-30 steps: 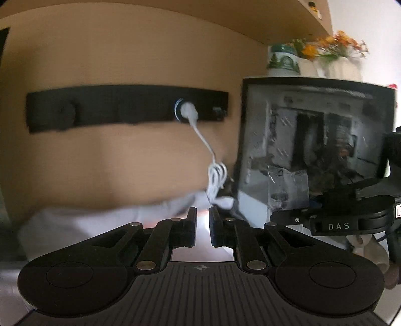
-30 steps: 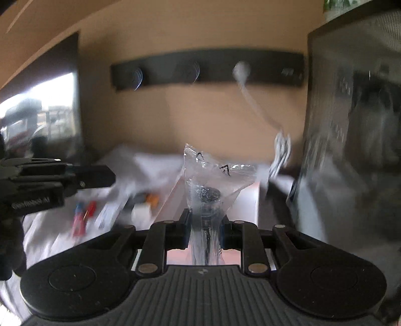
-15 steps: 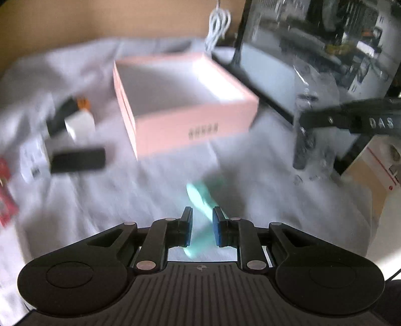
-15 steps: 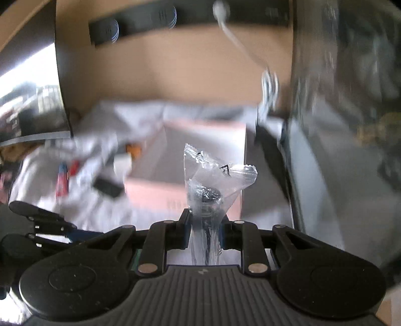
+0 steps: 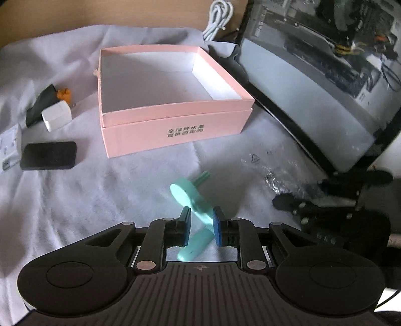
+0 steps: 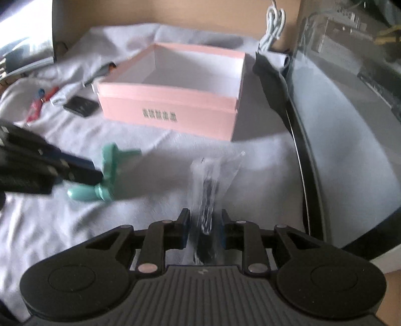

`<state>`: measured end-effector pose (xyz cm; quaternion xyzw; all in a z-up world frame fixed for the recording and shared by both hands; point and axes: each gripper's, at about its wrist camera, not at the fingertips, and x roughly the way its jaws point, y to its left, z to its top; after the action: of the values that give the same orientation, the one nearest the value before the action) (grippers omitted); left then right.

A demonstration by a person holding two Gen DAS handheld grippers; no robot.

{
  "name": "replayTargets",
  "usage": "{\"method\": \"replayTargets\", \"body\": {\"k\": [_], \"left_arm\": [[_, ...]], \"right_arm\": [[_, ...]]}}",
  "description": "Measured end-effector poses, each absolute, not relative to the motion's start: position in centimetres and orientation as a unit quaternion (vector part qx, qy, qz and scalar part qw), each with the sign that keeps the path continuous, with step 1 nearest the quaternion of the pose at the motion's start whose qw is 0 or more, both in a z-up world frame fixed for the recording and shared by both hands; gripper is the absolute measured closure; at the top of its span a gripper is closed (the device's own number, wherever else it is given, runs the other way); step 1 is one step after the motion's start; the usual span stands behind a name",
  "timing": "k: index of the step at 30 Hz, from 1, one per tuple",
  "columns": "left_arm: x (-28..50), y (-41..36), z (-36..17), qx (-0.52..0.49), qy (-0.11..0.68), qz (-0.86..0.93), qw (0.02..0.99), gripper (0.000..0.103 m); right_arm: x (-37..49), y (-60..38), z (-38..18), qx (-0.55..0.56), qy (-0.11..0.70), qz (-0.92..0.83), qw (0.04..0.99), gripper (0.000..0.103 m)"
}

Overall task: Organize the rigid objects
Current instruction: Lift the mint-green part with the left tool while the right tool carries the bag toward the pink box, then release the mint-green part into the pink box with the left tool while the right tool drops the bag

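Note:
An open pink box (image 5: 173, 125) stands on the grey cloth, its inside bare; it also shows in the right wrist view (image 6: 170, 107). A mint-green handheld fan (image 5: 193, 198) lies on the cloth in front of it. My left gripper (image 5: 202, 227) sits low over the fan with its jaws a little apart on either side of the fan's body. My right gripper (image 6: 204, 227) has its jaws apart around a clear plastic bag with a dark part inside (image 6: 208, 190), which rests on the cloth. The fan shows in the right wrist view (image 6: 107, 173) too.
A black phone (image 5: 48, 155), a white charger (image 5: 56, 116), a black pouch with an orange bit (image 5: 45, 97) and a white card (image 5: 10, 140) lie left of the box. A dark monitor (image 5: 325, 82) stands on the right. A white cable (image 5: 218, 15) hangs behind.
Both grippers have tilted down from the wall to the cloth. The right gripper has lowered the bag onto the cloth and its jaws have parted. The left gripper has come down over the fan.

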<state>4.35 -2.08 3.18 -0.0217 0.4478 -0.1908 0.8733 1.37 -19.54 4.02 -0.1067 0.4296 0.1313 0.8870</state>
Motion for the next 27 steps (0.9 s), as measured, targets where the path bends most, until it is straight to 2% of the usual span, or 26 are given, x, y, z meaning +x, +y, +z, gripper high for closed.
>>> {"method": "replayTargets", "body": {"k": [3,5,7,9,12,17,18,20,22,24,27], "left_arm": [[5.1,-2.6,2.8,-0.035,0.453,-0.181,0.872,0.072],[5.7,-3.3,2.5,-0.025,0.458,-0.174,0.872,0.070],[6.0,-3.8,2.0,-0.006,0.460,-0.172,0.871,0.062],[5.9,-3.7,2.0,0.016,0.455,-0.183,0.872,0.060],[5.7,-2.9,2.2,0.058,0.456,-0.181,0.869,0.046],[5.9,-1.2,2.1,0.031,0.468,-0.191,0.862,0.048],[5.9,-1.4,2.1,0.032,0.467,-0.189,0.863,0.045],[5.9,-2.3,1.9,0.039,0.465,-0.195,0.863,0.029],[5.8,-3.3,1.5,0.048,0.464,-0.207,0.860,0.009],[5.7,-4.2,1.3,0.059,0.460,-0.208,0.861,0.006],[6.0,-3.6,1.6,0.003,0.452,-0.199,0.869,0.008]], "right_arm": [[0.7,-19.7,3.8,-0.118,0.406,0.133,0.896,0.071],[0.3,-19.8,3.6,-0.118,0.390,0.130,0.904,0.066],[0.1,-20.0,3.4,-0.113,0.379,0.129,0.909,0.065],[-0.2,-20.0,3.1,-0.113,0.367,0.126,0.915,0.064],[-0.7,-19.9,2.9,-0.118,0.351,0.119,0.921,0.061],[-1.1,-19.8,2.6,-0.118,0.337,0.113,0.927,0.059],[-1.0,-19.9,2.6,-0.114,0.338,0.114,0.927,0.059],[-0.9,-20.3,2.6,-0.103,0.341,0.117,0.927,0.058],[-0.7,-20.5,2.6,-0.095,0.343,0.120,0.927,0.058],[-0.7,-20.6,2.6,-0.091,0.345,0.121,0.926,0.058],[-0.6,-20.8,2.6,-0.085,0.347,0.123,0.926,0.058]]}}
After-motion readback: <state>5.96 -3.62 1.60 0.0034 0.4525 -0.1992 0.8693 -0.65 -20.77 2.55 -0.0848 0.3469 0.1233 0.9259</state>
